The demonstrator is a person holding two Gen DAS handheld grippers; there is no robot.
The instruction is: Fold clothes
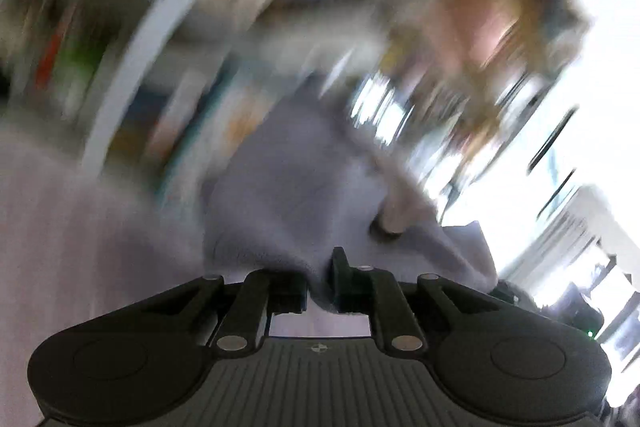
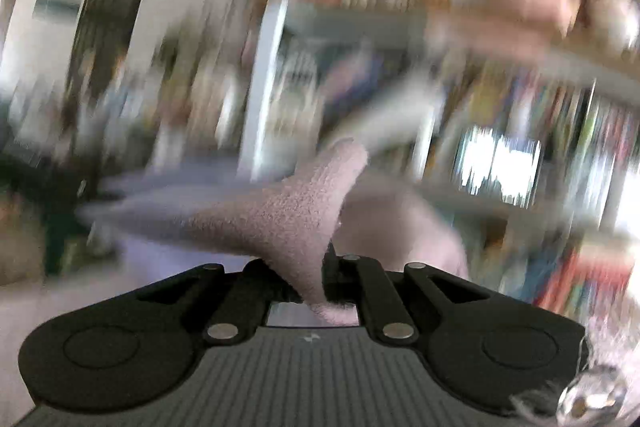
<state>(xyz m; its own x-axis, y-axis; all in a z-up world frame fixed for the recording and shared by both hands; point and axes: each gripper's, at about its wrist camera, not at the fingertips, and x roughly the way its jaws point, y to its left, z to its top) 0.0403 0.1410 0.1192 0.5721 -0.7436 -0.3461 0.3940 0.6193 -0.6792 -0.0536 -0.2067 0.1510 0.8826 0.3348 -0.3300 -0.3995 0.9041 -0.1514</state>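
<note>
Grey fleece garment [image 1: 296, 195] was pinched at its edge by left gripper [image 1: 318, 289], fabric held up in front of cam. Same garment [image 2: 288, 215] was clamped in right gripper [image 2: 312, 287]. Bookshelves [image 2: 500, 99] behind, heavily motion-blurred.

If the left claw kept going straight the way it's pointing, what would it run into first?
The left claw is already shut on the grey fleece garment, so more of that same cloth lies directly ahead. Beyond it, blurred bookshelves seem to stand in line, but how far off is unclear.
</note>
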